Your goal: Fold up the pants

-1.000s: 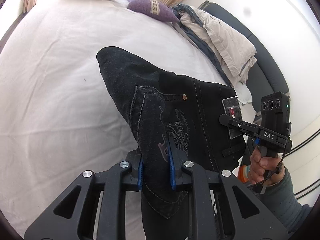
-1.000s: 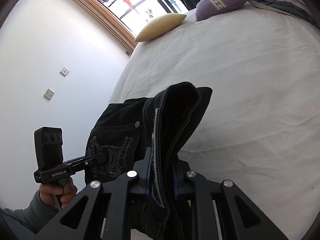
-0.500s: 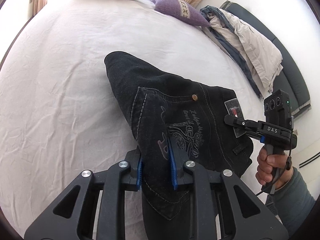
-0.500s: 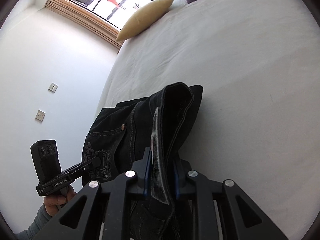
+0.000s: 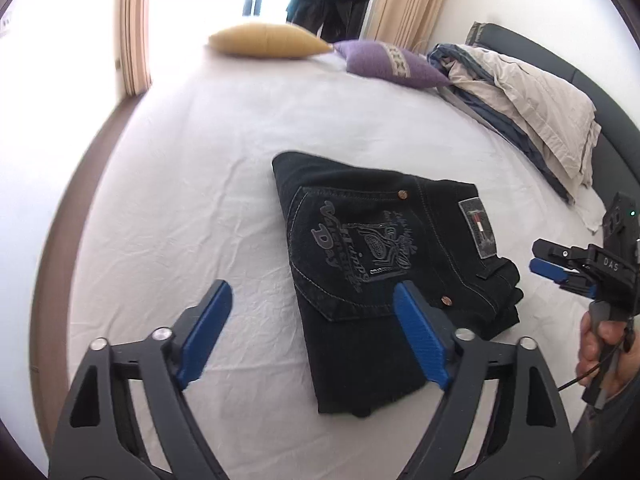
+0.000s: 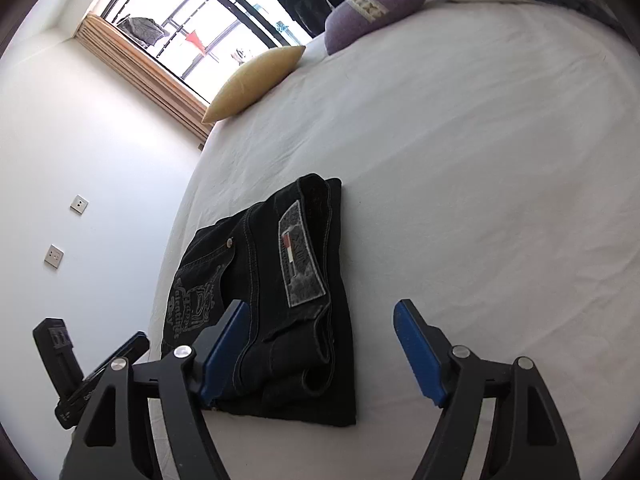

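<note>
The black jeans point(image 5: 380, 264) lie folded in a flat packet on the white bed sheet point(image 5: 192, 200), back pocket print and waist label facing up. My left gripper point(image 5: 312, 289) hovers over their near left corner, jaws opening wide, blue pads clear of the cloth. My right gripper point(image 6: 321, 307) is over the waistband end of the jeans point(image 6: 276, 280), its jaws also opening, and nothing is pressed between its pads. In the left wrist view the right gripper point(image 5: 538, 257) sits off the jeans' right edge, held by a hand point(image 5: 600, 344).
A yellow pillow point(image 5: 268, 40) and a purple pillow point(image 5: 388, 62) lie at the far end of the bed. A heap of beige and blue bedding point(image 5: 520, 96) lies along the right side by a dark headboard point(image 5: 608, 112). The bed's left edge point(image 5: 80, 184) borders a white wall with sockets point(image 6: 79, 204).
Both grippers were shut on the lifted jeans; now both have let go, opened wide and drawn back. The jeans have dropped flat onto the sheet as a folded packet.
</note>
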Available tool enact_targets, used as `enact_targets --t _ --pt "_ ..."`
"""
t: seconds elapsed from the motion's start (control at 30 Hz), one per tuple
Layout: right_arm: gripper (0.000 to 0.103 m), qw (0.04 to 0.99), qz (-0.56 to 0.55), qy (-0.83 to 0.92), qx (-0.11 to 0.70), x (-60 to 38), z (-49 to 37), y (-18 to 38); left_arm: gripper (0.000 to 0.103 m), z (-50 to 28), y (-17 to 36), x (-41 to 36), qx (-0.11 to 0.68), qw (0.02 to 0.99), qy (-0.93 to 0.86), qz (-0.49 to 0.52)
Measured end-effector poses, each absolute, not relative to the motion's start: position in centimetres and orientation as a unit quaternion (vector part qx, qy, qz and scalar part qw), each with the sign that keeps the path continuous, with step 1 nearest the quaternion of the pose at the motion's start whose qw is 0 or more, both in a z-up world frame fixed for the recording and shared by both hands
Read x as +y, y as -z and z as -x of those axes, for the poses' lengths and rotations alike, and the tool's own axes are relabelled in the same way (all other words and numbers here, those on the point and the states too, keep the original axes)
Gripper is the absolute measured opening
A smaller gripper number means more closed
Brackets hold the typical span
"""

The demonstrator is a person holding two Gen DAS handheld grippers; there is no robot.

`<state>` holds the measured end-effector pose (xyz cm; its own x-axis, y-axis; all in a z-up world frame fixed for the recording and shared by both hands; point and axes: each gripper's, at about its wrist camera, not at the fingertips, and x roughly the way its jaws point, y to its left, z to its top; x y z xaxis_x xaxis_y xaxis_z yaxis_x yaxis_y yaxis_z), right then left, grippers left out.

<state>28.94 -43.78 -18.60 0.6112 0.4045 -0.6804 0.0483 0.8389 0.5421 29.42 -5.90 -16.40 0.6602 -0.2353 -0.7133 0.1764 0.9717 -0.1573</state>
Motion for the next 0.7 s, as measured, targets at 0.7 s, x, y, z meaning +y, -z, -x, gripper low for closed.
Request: enact_targets --t 0.7 --pt "0.103 0.974 -0.109 -0.039 0.197 -38.3 -7.4 -3.7 0.103 -4.5 -1.5 -7.4 0.221 0.975 0.009 -0.008"
